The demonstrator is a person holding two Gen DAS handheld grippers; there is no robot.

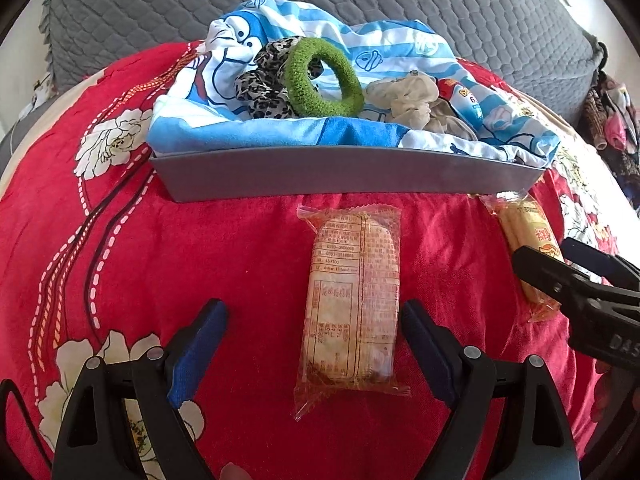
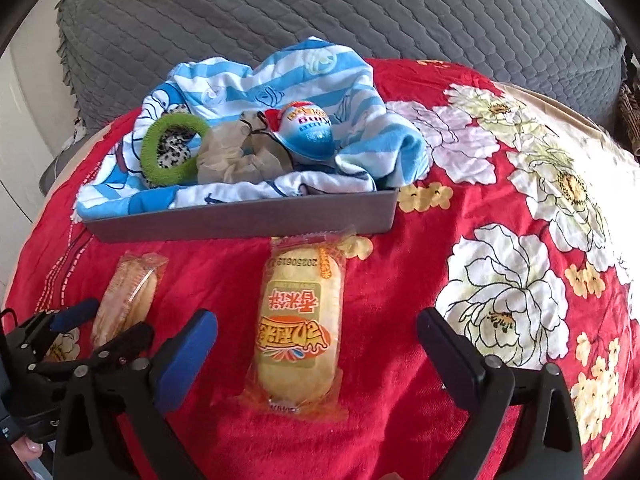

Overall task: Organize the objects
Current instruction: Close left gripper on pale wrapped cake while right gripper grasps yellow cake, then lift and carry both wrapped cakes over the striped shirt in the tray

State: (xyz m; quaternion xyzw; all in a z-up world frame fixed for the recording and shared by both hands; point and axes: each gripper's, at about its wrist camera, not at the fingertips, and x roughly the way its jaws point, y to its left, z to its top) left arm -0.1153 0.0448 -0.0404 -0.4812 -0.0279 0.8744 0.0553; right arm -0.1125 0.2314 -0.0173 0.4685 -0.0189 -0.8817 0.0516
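Red floral blanket (image 1: 224, 264), grey cushion behind. Grey tray (image 1: 352, 174), far: towel, scrunchies. Two snack packs near: left pack (image 1: 352, 304) between wide-open, empty left gripper (image 1: 316, 344); right pack (image 2: 302, 320) between wide-open, empty right gripper (image 2: 318, 350). Advice: pinch mid-pack, gently. Tray interior hidden beneath towel.

bright daylight from right, blown highlights, fisheye-warped edges
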